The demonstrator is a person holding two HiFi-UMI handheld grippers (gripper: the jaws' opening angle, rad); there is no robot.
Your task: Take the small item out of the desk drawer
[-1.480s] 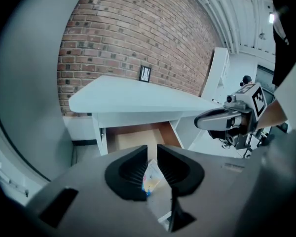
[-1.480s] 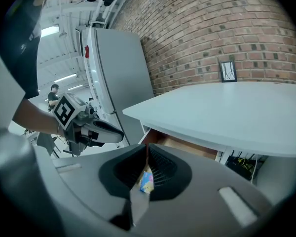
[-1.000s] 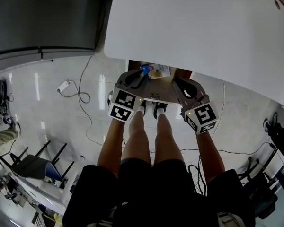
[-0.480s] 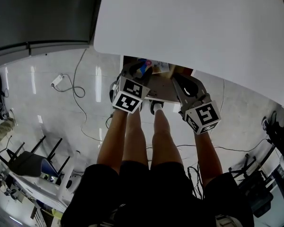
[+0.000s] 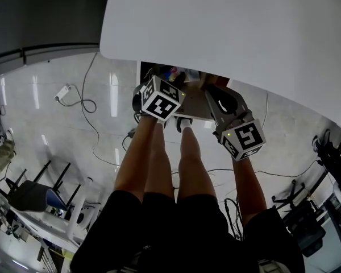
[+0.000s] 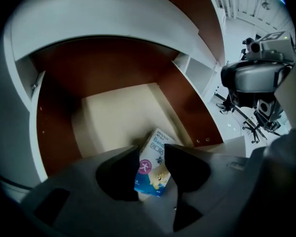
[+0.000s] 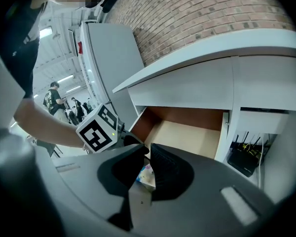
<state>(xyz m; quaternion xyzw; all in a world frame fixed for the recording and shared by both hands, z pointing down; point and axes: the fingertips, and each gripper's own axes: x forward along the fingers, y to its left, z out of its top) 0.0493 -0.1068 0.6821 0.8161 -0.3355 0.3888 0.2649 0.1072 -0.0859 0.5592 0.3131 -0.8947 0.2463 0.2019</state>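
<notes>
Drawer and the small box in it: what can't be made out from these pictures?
Small box: left gripper view, seen between the jaws of the left gripper, which have just been opening; they cover its side edges, and whether the pads reach it is unclear.
Drawer inside: head view, mostly covered by the desk top and the left gripper's marker cube.
Fine print on the box: too small in every view.
</notes>
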